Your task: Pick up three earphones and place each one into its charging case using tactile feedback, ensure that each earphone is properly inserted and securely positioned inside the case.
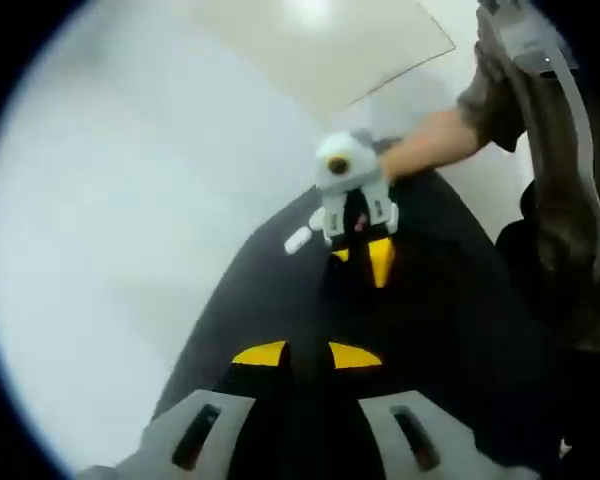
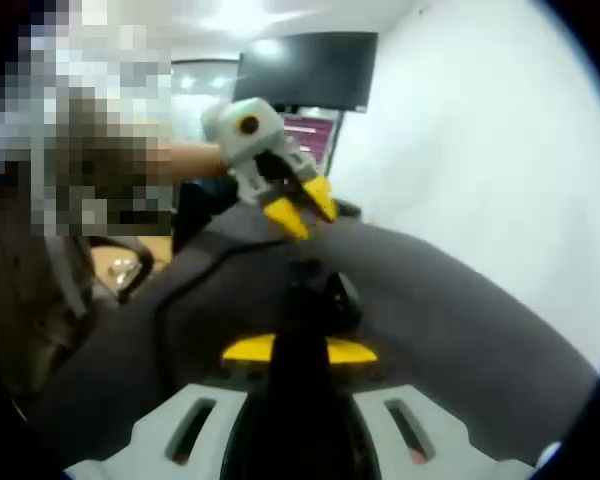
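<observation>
Left gripper view gives us its own left gripper [image 1: 306,356] at the bottom centre, its yellow tips parted over a black mat [image 1: 450,330], and we see nothing held between them. At the centre of the frame the right gripper [image 1: 361,258] points down at the mat, and just to its left a small white earphone [image 1: 298,240] lies at the mat's edge, where a white table [image 1: 130,200] begins. A person's arm [image 1: 430,150] reaches in from the upper right, and a beige panel [image 1: 320,40] lies at the top. In the right gripper view, the right gripper [image 2: 300,350] sits at the bottom centre, with a black object [image 2: 322,295] just above its yellow tips; we cannot tell whether its jaws grip that object or stand loose. A monitor [image 2: 305,70] hangs at the top.
</observation>
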`<state>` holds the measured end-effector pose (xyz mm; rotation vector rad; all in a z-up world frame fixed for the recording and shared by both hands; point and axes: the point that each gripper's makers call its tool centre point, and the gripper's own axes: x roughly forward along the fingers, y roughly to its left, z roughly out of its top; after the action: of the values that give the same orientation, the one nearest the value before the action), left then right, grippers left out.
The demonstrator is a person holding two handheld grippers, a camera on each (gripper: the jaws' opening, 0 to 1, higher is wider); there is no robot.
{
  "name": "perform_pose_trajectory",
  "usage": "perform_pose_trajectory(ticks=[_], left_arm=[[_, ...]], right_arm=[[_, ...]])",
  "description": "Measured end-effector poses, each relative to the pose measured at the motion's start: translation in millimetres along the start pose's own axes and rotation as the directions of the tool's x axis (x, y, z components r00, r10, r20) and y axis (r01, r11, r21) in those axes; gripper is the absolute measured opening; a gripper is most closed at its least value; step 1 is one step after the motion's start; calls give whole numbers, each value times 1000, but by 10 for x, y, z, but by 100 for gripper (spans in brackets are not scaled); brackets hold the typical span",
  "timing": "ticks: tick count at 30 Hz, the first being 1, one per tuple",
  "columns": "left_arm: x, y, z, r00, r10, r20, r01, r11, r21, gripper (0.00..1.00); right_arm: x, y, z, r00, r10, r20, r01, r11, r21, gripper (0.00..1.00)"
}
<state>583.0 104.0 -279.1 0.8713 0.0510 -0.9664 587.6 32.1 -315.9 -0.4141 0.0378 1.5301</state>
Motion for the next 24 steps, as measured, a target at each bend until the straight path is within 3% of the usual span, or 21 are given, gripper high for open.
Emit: perform_pose_trajectory(ticks=[3,6,7,8,9,10,12,13,17,20,24], left_arm=[[67,-119,-109,999,-8,-51,5,999,-52,13],[129,-174,-273,991,8,-131,-30,985,-169,15],[119,-147,-377,978,39,-205,-85,971,-222,14],[115,-107,-376,974,76,-212,-129,959,-251,12],[90,-86,-383,966,103,-237,-175,934,-310,11],[80,-99,-358,968,102,-231,-180,920,-348,12],[74,-183,-307,974,75,-213,-168,872,-459,14],[82,-231,-318,973,62,-222,-165,861,-480,15],[114,-176,-297,964,154,-216,-239,860,-452,14],[151,-158,-310,952,210,-222,-293,832,-472,14],[198,-157,-316,947,230,-226,-315,805,-502,10]], right_arm=[[-1,-5,-2,1000,-2,0,2,1000,-2,18],[-2,-10,-4,1000,-2,1,2,1000,-2,18],[-2,-10,-5,1000,-1,1,1,1000,-2,18],[-2,-11,-5,1000,-1,1,1,1000,-2,18],[-2,-12,-6,1000,-1,1,1,1000,-3,18],[-2,-13,-6,1000,-2,1,2,1000,-4,18],[-1,-15,-8,1000,-1,1,1,1000,-5,18],[0,-13,-8,1000,0,1,0,1000,-5,18],[2,-13,-9,1000,-1,1,1,1000,-7,18],[4,-8,-8,1000,-3,1,3,1000,-8,18],[7,-4,-7,1000,-2,2,2,1000,-9,18]])
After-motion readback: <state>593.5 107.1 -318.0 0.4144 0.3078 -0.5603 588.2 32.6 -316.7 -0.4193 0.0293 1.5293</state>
